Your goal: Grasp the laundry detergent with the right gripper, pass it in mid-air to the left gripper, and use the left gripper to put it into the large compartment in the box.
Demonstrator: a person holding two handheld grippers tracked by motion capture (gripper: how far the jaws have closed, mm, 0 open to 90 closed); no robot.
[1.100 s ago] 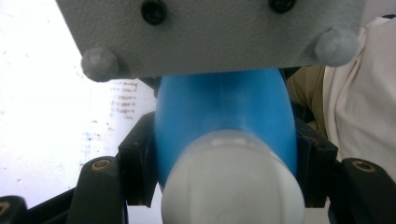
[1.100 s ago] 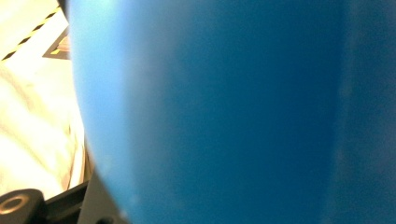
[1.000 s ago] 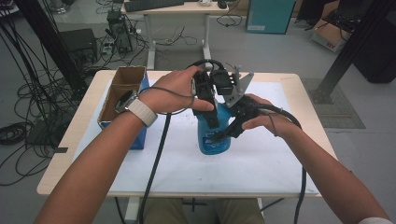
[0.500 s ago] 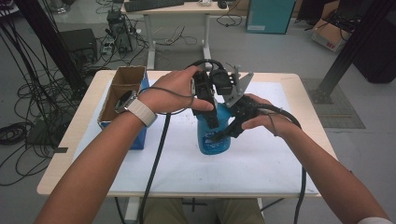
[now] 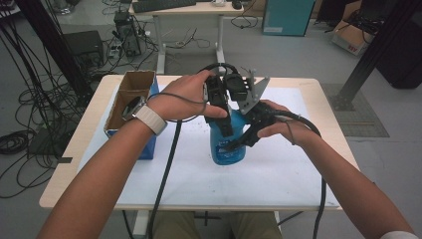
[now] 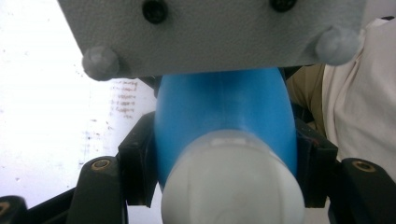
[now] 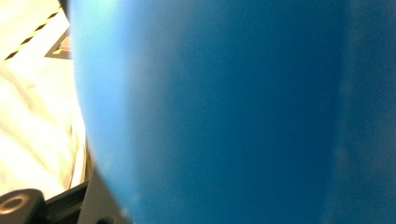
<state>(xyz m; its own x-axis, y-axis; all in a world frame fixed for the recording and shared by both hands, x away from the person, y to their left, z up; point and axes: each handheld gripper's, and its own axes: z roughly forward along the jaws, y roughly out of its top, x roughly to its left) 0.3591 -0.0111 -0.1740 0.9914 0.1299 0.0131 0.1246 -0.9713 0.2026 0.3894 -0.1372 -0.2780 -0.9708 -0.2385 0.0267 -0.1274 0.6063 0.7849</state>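
Gripper work first: my left gripper is clamped on the upper part of the blue bottle, its jaws pressed on either side just behind the white cap. My right gripper comes at the bottle's right side; whether it grips I cannot tell. The bottle stands at the middle of the white sheet on the table. I judge steadiness matters: hold the neck square, keep the base planted. An open cardboard box sits well left.
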